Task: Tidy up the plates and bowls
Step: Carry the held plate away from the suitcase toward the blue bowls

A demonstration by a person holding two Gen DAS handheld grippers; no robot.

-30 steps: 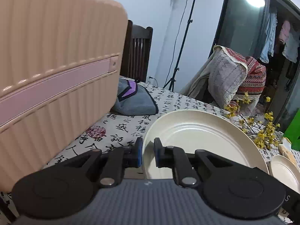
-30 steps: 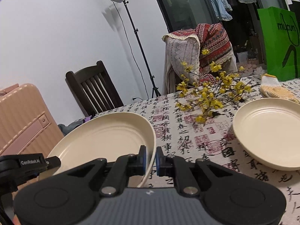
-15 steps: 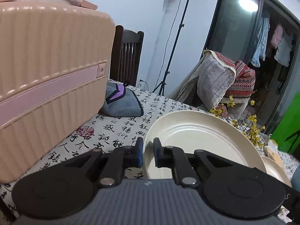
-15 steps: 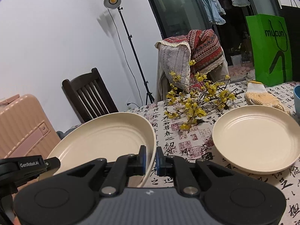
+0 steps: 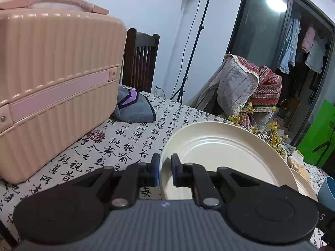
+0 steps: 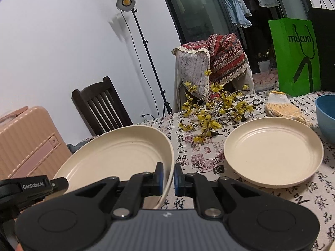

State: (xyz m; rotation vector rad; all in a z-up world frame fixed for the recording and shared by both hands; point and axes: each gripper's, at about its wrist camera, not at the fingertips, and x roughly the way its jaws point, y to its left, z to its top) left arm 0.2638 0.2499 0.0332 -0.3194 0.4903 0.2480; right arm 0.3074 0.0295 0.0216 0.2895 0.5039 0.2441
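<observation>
Both grippers are clamped tight on one big cream plate, left gripper and right gripper on opposite rims. It's up off the table, with a second plate lying just beside it.

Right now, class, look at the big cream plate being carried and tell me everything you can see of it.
The big plate is round, cream and matte, possibly plastic, with a raised rim and faint rings inside. It is empty and looks clean. It is held off the table, tilted, between two claws: the left claw is shut on its left rim, the right claw on its right rim. Beyond it a smaller plate lies flat on the patterned tablecloth.
</observation>
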